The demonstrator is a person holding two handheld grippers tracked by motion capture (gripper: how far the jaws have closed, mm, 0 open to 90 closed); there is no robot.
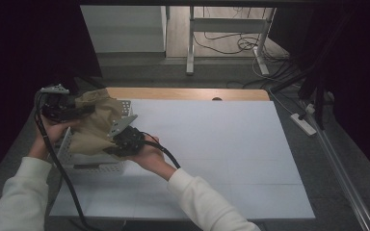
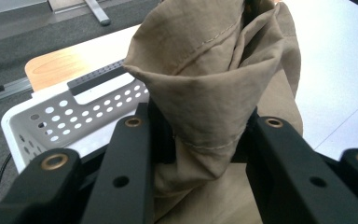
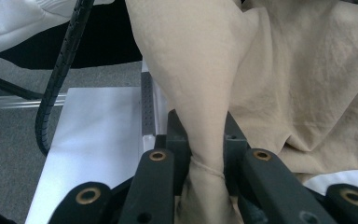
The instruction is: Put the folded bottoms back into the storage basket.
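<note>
- White tabletop (image 1: 231,144) with a wooden strip along its far edge occupies the middle of the high view; grey floor, desk legs and loose cables lie at the top of that frame.
- Tan cloth (image 1: 96,126), crumpled and bunched, sits at the left of the high view, held up over a white perforated basket (image 1: 91,166) that stands at the tabletop's left edge.
- Left gripper (image 1: 70,113), at the upper left of the cloth in the high view: its fingers (image 2: 130,154) are clamped on a gathered, stitched fold of the cloth (image 2: 209,93), which rises between them in the left gripper view.
- Right gripper (image 1: 120,139), at the lower right of the cloth in the high view: its fingers (image 3: 179,140) are pressed together on a narrow twisted fold with a hem seam (image 3: 200,93).
- Basket wall with round holes and a handle slot (image 2: 74,112) appears at the left of the left gripper view, behind and below the cloth.
- Black cable (image 1: 58,159) trails from the left gripper toward the bottom of the high view, crossing beside a white sleeve (image 1: 19,202).
</note>
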